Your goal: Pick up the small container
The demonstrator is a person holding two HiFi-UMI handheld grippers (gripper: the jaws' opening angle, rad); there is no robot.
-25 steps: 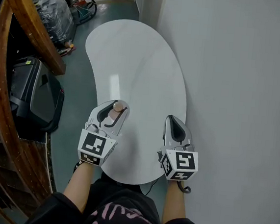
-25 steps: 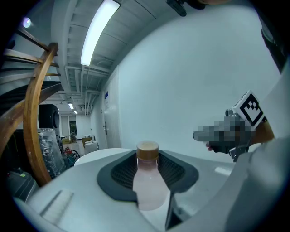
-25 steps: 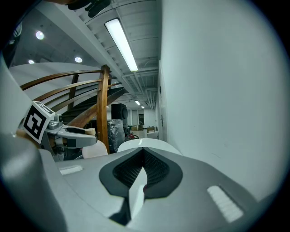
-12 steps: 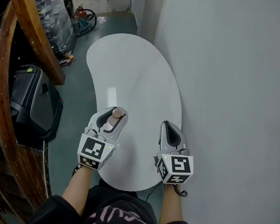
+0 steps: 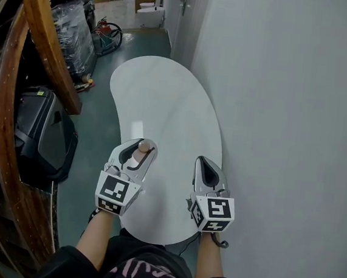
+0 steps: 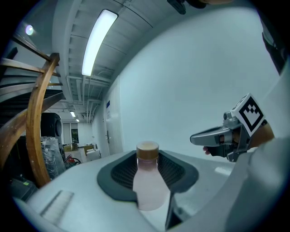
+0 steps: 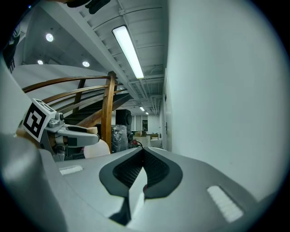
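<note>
Left gripper view: left gripper (image 6: pixel 147 157) has its 2 jaws clamped on the small container (image 6: pixel 148 186), cap toward the tips, likely for full pad contact, over the white table (image 5: pixel 165 98) near end; right gripper (image 7: pixel 141 164) pinched together on nothing beside it, seemingly parked clear.

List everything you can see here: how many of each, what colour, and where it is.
small container: one, pale pink with a tan cap, between the jaws of the left hand-held gripper
table: one, white, kidney-shaped, along the wall
wall: one, white, right side
wooden railing: one, brown, left side
black case: one, on the floor left of the table
plastic-wrapped bundle: one, on the floor beyond the black case
left hand-held gripper: one, grey, shut on the small container, over the table
right hand-held gripper: one, grey, jaws together, empty, over the table
</note>
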